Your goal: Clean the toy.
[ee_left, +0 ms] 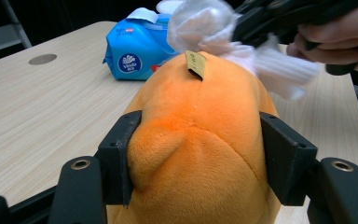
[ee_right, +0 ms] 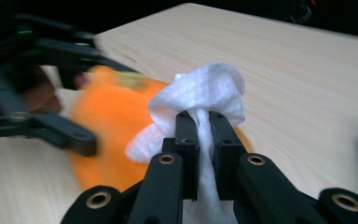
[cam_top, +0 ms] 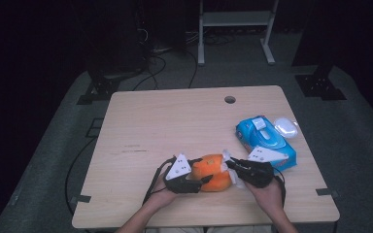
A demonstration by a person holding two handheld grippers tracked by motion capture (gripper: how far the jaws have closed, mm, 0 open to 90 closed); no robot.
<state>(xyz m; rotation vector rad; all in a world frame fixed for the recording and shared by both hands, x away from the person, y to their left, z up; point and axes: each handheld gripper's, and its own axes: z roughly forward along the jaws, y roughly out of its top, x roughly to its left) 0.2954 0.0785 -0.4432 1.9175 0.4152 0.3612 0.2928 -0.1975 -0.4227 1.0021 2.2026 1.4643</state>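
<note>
Orange plush toy (ee_left: 200,140) sits on the desk (cam_top: 175,121), squeezed by your left gripper (ee_left: 200,161); your right gripper (ee_right: 204,140) pinches a white wipe (ee_right: 200,95). Wiping step: next, rub the plush's top.

dim room, dark walls. grey carpeted floor (cam_top: 359,145) around a light wooden desk (cam_top: 175,126) with a round cable hole (cam_top: 229,99) near its far edge. white metal rack (cam_top: 235,24) beyond. black cables (cam_top: 155,68) on floor, far left.
</note>
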